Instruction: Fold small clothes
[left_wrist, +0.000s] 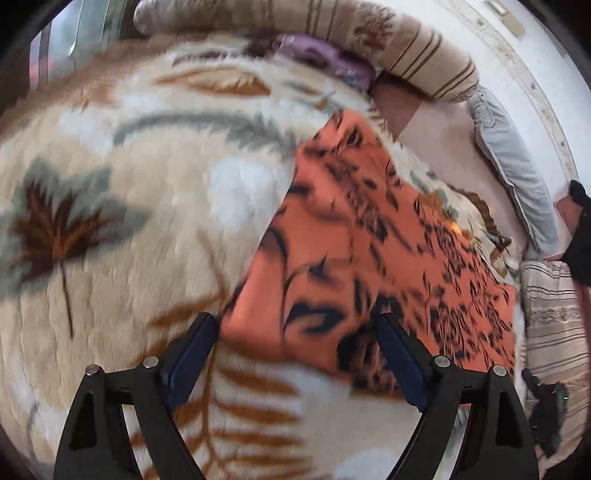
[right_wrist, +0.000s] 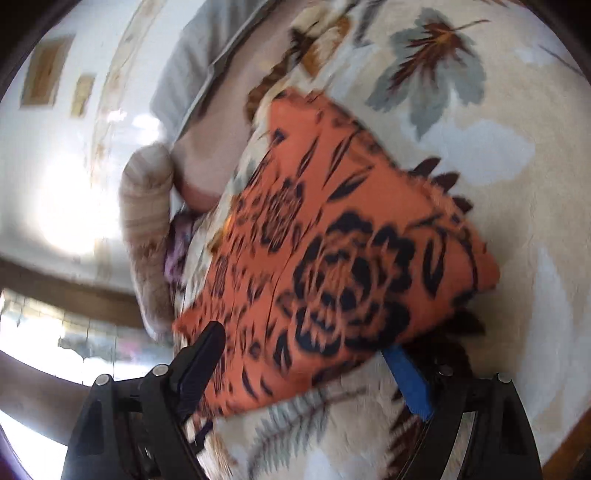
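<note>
The orange garment (left_wrist: 369, 258) with its black flower print lies flat on the fleece blanket (left_wrist: 147, 221) of the bed, and it already looks folded into a compact, roughly rectangular packet with at least one doubled edge, so I judge the folding well advanced; what may remain is one more fold or a tidy-up, though motion blur hides whether sleeves or loose ends are tucked in. Taking the striped bolster (left_wrist: 406, 40) as landmark, the garment's long axis runs from its far corner close to the bolster down toward the cameras, its nearest corner reaching between the tongs. The left tongs (left_wrist: 299, 332) stand wide open over that near corner, holding nothing. The right tongs (right_wrist: 306, 343) are likewise spread wide, straddling the packet's near edge without pinching it, one blue pad (right_wrist: 410, 384) showing just beyond the cloth.
</note>
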